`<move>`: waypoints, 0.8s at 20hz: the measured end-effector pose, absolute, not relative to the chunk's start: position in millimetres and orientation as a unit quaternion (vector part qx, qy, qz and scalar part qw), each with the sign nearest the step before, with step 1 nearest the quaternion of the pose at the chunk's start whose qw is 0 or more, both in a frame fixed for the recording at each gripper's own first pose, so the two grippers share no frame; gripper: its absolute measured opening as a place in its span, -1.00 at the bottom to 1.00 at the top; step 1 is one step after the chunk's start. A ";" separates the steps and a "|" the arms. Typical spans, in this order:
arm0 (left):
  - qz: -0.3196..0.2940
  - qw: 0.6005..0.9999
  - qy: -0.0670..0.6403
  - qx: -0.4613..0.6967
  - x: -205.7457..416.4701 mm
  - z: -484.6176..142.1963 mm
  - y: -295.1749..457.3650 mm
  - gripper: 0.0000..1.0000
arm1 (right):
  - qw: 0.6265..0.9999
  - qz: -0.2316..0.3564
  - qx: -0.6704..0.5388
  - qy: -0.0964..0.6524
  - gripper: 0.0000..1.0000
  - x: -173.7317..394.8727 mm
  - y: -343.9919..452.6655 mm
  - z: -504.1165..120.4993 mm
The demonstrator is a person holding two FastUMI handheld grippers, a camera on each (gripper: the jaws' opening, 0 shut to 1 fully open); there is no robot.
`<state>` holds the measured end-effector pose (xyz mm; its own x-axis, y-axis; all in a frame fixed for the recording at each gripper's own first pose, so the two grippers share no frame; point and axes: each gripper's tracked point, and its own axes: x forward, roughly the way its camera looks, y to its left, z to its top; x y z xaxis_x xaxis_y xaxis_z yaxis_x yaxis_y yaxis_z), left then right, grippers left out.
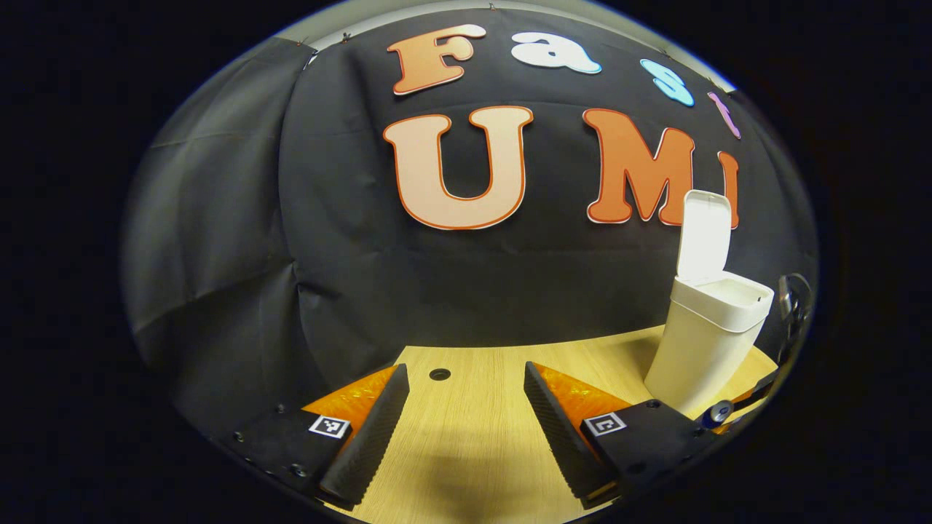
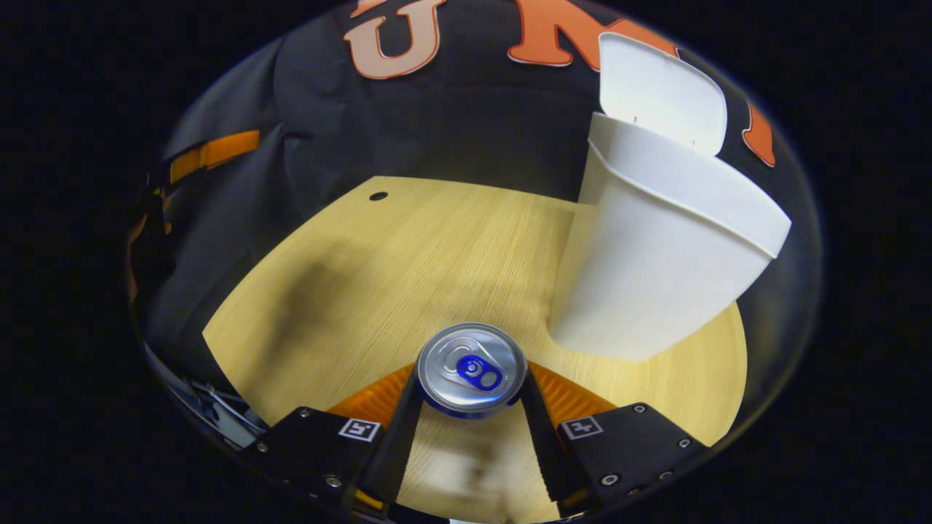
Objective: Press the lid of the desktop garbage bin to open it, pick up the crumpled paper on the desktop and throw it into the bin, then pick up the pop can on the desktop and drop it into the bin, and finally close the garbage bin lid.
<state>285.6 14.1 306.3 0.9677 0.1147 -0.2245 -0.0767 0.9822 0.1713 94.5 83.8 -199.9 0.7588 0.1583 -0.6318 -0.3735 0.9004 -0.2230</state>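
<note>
— What have we got in the right gripper (image 2: 470, 407)?
— Its two fingers pinch the silver pop can with the blue tab (image 2: 471, 370), one on each side; the can stands upright over the pale wooden desk (image 2: 378, 269), near the front edge.
— And the bin?
— The white plastic desktop garbage bin (image 2: 655, 269) stands just beside the can, towards the desk's back edge; its lid (image 2: 659, 91) is tipped up.
— Our left gripper (image 1: 466, 415)?
— Fingers spread wide, nothing between them.

Bare desktop (image 2: 408, 247) lay open left of the bin (image 2: 655, 269). The raised lid (image 2: 659, 91) stood behind its mouth; the booth wall closed the far edge.
</note>
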 end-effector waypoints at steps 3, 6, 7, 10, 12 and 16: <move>0.041 0.990 0.117 0.075 288.7 305.9 7.0 1.00 | 0.930 0.149 -0.161 0.297 0.49 87.1 86.9 -163.7; 0.039 0.989 0.114 0.080 291.6 307.6 7.0 1.00 | 0.936 0.151 -0.136 0.288 0.49 86.6 79.5 -136.2; 0.038 0.990 0.113 0.080 292.4 308.4 6.4 1.00 | 0.938 0.149 -0.131 0.286 0.49 86.7 75.6 -125.7; 0.035 0.990 0.111 0.077 293.4 309.9 5.4 1.00 | 0.942 0.138 -0.136 0.272 0.49 87.7 68.6 -94.1; 0.034 0.990 0.111 0.075 292.7 309.1 4.7 1.00 | 0.945 0.131 -0.144 0.261 0.50 88.0 58.8 -68.4; 0.035 0.991 0.110 0.074 291.1 310.7 4.9 1.00 | 0.955 0.112 -0.155 0.228 0.49 104.4 36.1 -13.9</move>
<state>291.1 4.9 310.7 0.9734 0.0864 -0.2121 -0.0539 0.9866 0.1543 104.4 36.1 -13.9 0.8707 0.1425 -0.4707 -0.2844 0.9268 -0.2454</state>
